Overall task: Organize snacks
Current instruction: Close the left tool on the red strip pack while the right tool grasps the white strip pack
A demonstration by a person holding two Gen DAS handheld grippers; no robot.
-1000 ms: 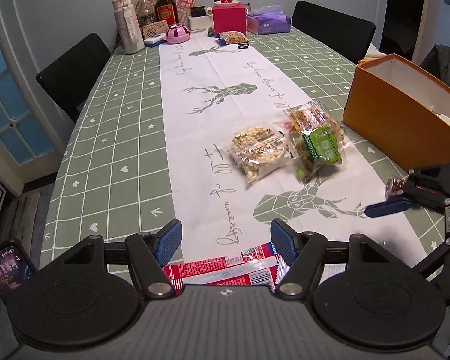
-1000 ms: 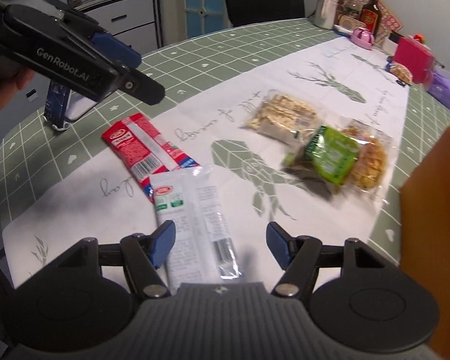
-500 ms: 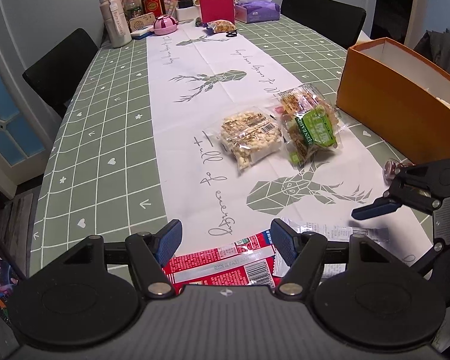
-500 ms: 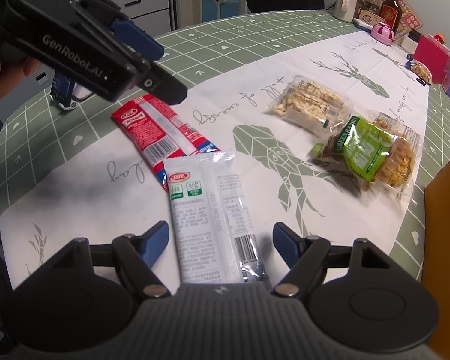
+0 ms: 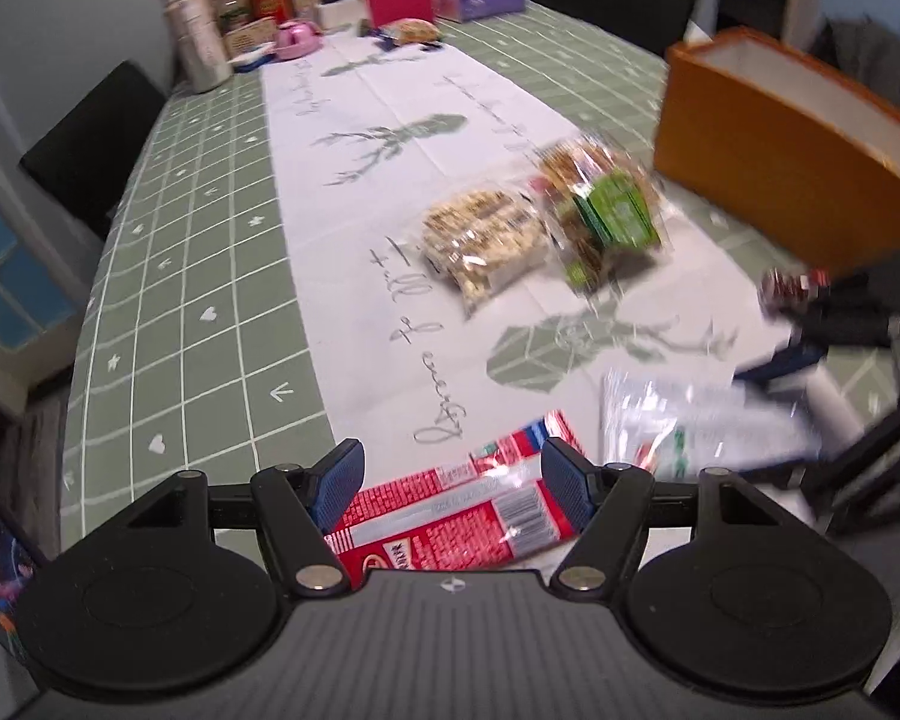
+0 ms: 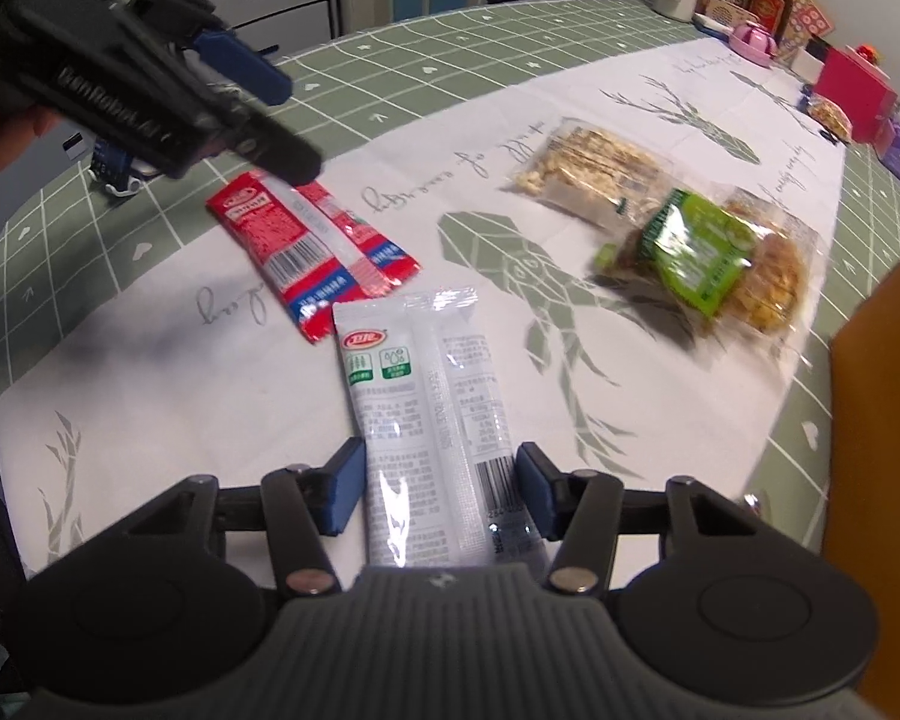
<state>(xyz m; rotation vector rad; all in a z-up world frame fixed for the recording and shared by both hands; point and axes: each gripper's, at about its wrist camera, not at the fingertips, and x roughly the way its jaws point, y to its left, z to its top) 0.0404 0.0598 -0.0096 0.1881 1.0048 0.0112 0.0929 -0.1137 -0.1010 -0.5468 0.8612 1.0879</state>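
1. White packet (image 6: 432,420) lies flat on tabletop (image 6: 150,396), lengthwise between right claw (image 6: 441,489) pads; jaws closing, pads just beside its edges, contact not certain.
2. Red packet (image 5: 450,516) lies between left claw (image 5: 453,483) pads; jaws spread, not touching it.
3. Red packet's end meets white packet's far corner.
4. Orange box (image 5: 768,180) sits well beyond right claw, to its right.
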